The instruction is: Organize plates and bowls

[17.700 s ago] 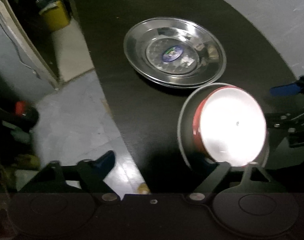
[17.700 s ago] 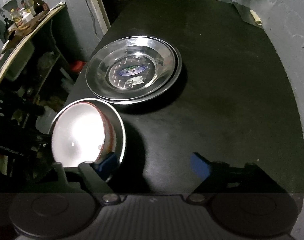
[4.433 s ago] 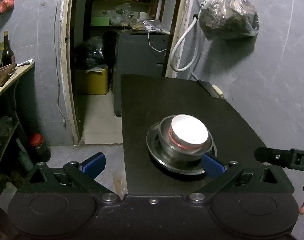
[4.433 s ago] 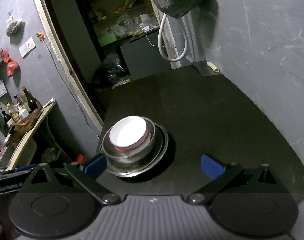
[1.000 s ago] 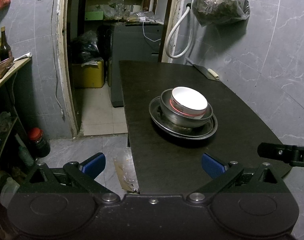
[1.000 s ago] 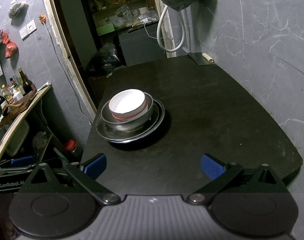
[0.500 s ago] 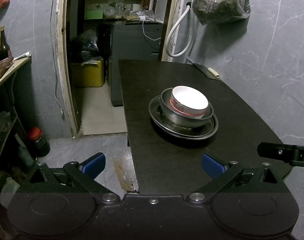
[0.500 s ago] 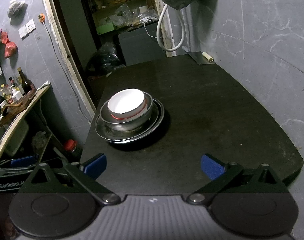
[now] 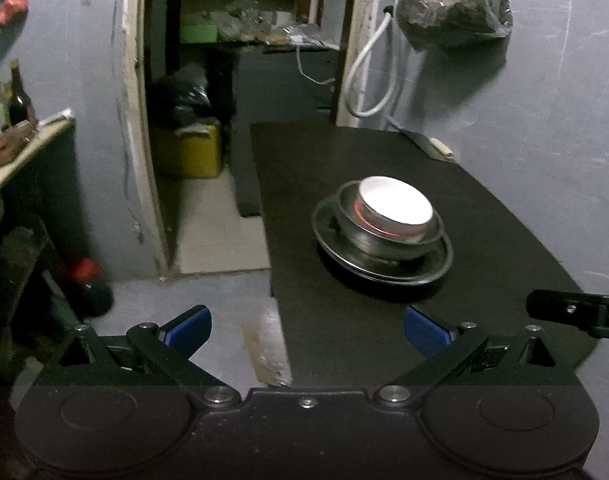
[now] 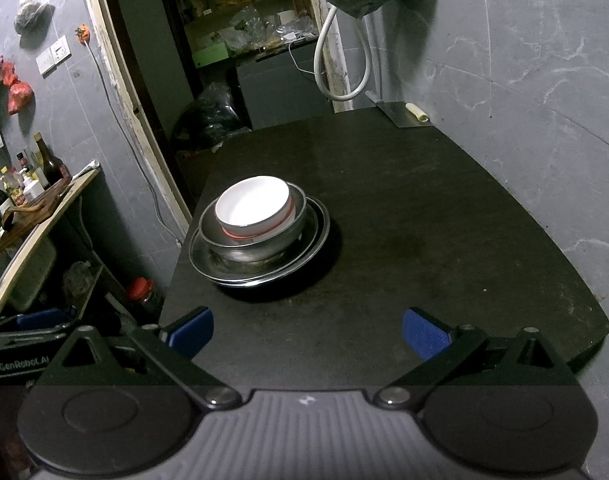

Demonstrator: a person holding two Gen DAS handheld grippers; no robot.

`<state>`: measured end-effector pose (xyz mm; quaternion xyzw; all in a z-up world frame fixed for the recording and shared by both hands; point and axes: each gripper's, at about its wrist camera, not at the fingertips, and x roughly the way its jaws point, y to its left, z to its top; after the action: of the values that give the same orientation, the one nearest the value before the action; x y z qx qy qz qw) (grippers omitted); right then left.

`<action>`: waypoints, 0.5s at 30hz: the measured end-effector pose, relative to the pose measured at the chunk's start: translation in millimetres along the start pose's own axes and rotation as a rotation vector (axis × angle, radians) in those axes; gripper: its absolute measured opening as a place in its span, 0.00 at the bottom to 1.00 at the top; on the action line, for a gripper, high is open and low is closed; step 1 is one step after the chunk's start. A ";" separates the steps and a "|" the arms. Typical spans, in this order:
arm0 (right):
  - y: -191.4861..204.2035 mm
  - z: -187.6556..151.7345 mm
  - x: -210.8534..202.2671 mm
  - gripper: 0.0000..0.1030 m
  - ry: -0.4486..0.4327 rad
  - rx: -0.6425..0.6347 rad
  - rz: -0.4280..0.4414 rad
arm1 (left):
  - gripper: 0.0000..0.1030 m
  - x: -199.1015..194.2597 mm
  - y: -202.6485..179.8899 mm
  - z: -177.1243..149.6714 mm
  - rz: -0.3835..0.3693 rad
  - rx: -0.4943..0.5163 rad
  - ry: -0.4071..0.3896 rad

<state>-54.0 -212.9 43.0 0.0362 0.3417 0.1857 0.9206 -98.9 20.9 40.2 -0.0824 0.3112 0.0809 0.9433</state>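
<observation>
A white bowl with a red band [image 9: 396,205] [image 10: 253,201] sits inside a steel bowl [image 9: 388,240] [image 10: 264,246], which sits on stacked steel plates [image 9: 432,270] [image 10: 316,236] on the black table [image 9: 484,240] [image 10: 424,220]. The stack stands near the table's left edge. My left gripper [image 9: 306,326] is open and empty, held back from the table's near left corner. My right gripper [image 10: 307,330] is open and empty over the table's near edge, well short of the stack. Part of the right gripper [image 9: 576,312] shows in the left wrist view.
A cleaver with a pale handle [image 10: 404,114] [image 9: 428,144] lies at the table's far right corner. A doorway with shelves and a yellow bin [image 9: 188,152] lies beyond. A side counter with bottles [image 10: 36,184] stands left. A red-capped jar [image 10: 142,292] sits on the floor.
Both grippers have drawn back from the stack over the last seconds. In the last half second the left view shifted slightly; the stack has not moved.
</observation>
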 end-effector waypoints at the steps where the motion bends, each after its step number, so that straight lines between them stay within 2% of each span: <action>1: -0.4 0.0 0.9 1.00 0.001 0.000 -0.001 | 0.99 0.7 0.8 -0.4 -0.001 -0.001 -0.001; 5: -0.7 0.2 2.1 1.00 0.002 0.000 -0.001 | 0.99 2.5 4.0 0.7 -0.023 -0.030 0.018; 15: -2.3 2.9 3.9 1.00 0.010 0.001 0.000 | 0.99 3.8 -0.3 3.0 -0.027 -0.012 0.030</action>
<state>-48.6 -213.4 42.4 0.0355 0.3464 0.1859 0.9188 -94.1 21.6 40.3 -0.0933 0.3235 0.0687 0.9391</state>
